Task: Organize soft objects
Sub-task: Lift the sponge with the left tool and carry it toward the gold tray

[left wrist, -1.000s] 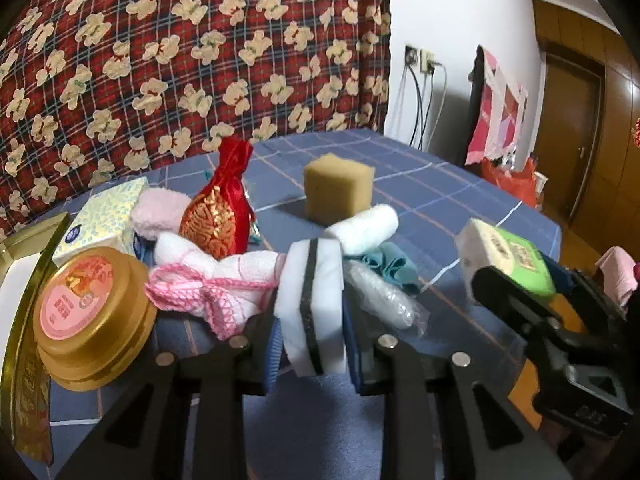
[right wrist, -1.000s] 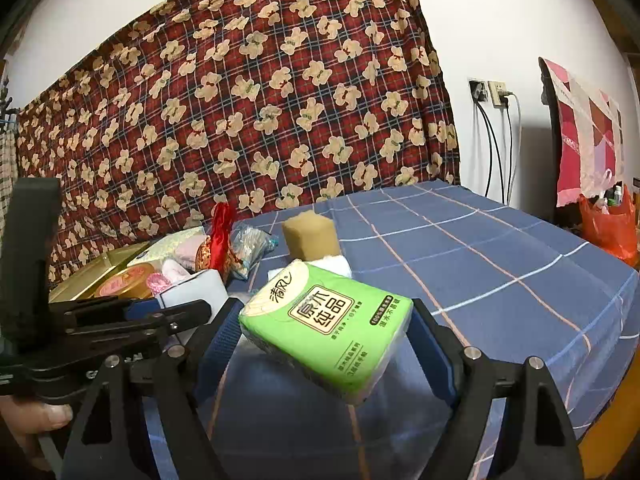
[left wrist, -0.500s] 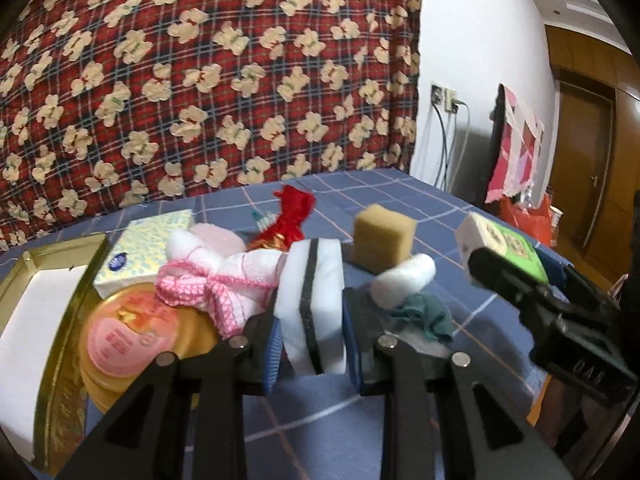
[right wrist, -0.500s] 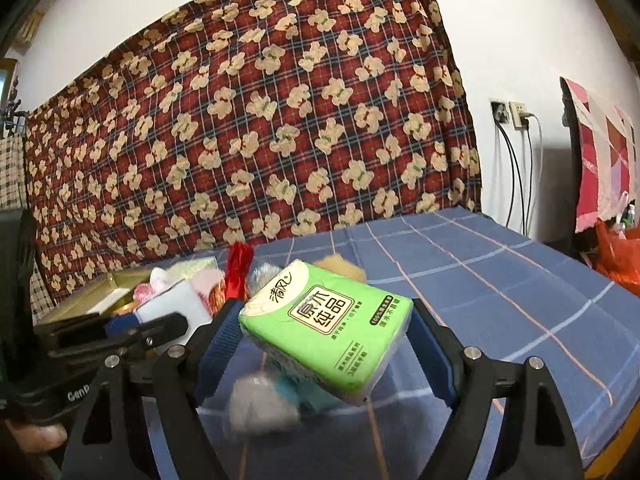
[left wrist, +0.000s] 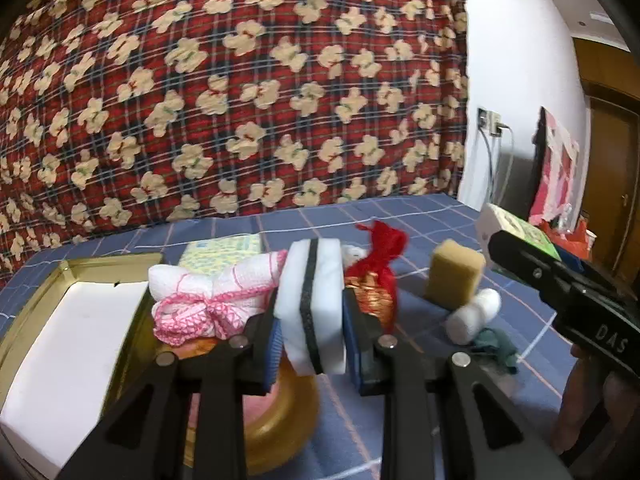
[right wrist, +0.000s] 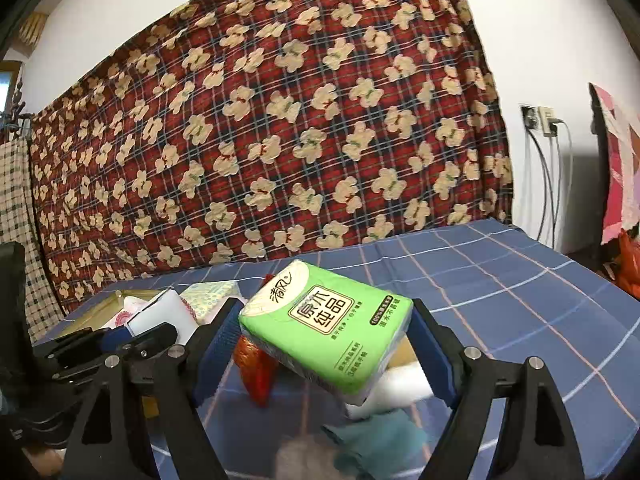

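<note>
Left gripper (left wrist: pixel 313 350) clamps a white-and-black sponge (left wrist: pixel 312 304), right gripper (right wrist: pixel 324 354) a green tissue pack (right wrist: pixel 326 330) (both midair); gold tin (left wrist: pixel 24 312) beyond the left fingers looks empty, so mostly undone.

- I see a white foam sponge (left wrist: pixel 312 306) with a dark matt middle layer.
- The green tissue pack (right wrist: pixel 326 330) wears glossy plastic wrap.
- A gold tin (left wrist: pixel 120 276) looks like shiny metal.
- The yellow sponge (left wrist: pixel 454 276) is rough and porous.
- The blue checked tablecloth (right wrist: pixel 500 280) is matt woven cloth.
- A red pouch (left wrist: pixel 378 276) is cloth with glinting gold brocade.
</note>
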Demonstrator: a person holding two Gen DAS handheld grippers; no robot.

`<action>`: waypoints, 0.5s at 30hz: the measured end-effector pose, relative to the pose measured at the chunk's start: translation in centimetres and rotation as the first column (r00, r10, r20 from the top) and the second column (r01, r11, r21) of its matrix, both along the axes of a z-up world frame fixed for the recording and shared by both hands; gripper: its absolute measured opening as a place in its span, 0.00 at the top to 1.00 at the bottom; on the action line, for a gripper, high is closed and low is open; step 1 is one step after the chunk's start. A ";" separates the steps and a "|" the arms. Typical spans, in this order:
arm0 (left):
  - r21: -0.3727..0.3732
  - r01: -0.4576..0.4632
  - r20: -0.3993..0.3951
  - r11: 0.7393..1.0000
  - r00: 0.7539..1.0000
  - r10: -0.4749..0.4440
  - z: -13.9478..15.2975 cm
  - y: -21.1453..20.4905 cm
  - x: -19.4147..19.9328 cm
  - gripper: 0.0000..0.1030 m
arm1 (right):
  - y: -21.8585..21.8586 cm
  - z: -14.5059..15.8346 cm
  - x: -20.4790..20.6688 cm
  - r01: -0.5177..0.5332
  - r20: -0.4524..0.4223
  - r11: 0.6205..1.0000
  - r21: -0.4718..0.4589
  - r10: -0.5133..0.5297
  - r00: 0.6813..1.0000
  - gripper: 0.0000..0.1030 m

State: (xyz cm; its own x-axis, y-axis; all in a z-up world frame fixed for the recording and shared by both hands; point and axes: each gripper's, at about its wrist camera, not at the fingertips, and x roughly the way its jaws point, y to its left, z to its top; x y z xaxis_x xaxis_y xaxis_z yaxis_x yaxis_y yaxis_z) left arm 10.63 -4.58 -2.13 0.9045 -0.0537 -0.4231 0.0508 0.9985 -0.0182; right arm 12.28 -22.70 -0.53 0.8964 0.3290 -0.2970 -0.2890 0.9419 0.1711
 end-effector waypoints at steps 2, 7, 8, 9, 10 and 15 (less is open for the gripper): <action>-0.005 -0.020 -0.001 1.000 1.000 0.020 -0.1 0.8 0.4 0.75 | 0.8 0.1 0.4 -0.010 0.000 1.000 0.000 0.010 1.000 0.19; -0.016 -0.080 0.005 0.997 0.997 0.080 -0.4 2.9 1.2 0.75 | 2.8 0.0 1.4 -0.025 0.003 1.000 -0.009 0.025 1.000 0.19; -0.019 -0.084 0.005 0.996 0.996 0.084 -0.4 3.2 1.3 0.75 | 3.3 -0.1 1.7 -0.026 0.002 1.000 -0.013 0.026 1.000 0.19; -0.021 -0.093 0.007 0.995 0.996 0.093 -0.5 3.6 1.4 0.75 | 3.8 -0.1 2.1 -0.026 0.000 1.000 -0.016 0.026 1.000 0.19; -0.026 -0.096 0.006 0.995 0.995 0.097 -0.5 3.9 1.5 0.75 | 4.2 -0.2 2.3 -0.027 -0.001 0.999 -0.016 0.027 1.000 0.19; -0.032 -0.109 0.025 0.994 0.994 0.110 -0.4 4.3 1.4 0.75 | 5.9 -0.5 3.7 -0.019 -0.008 0.999 -0.032 0.019 1.000 0.19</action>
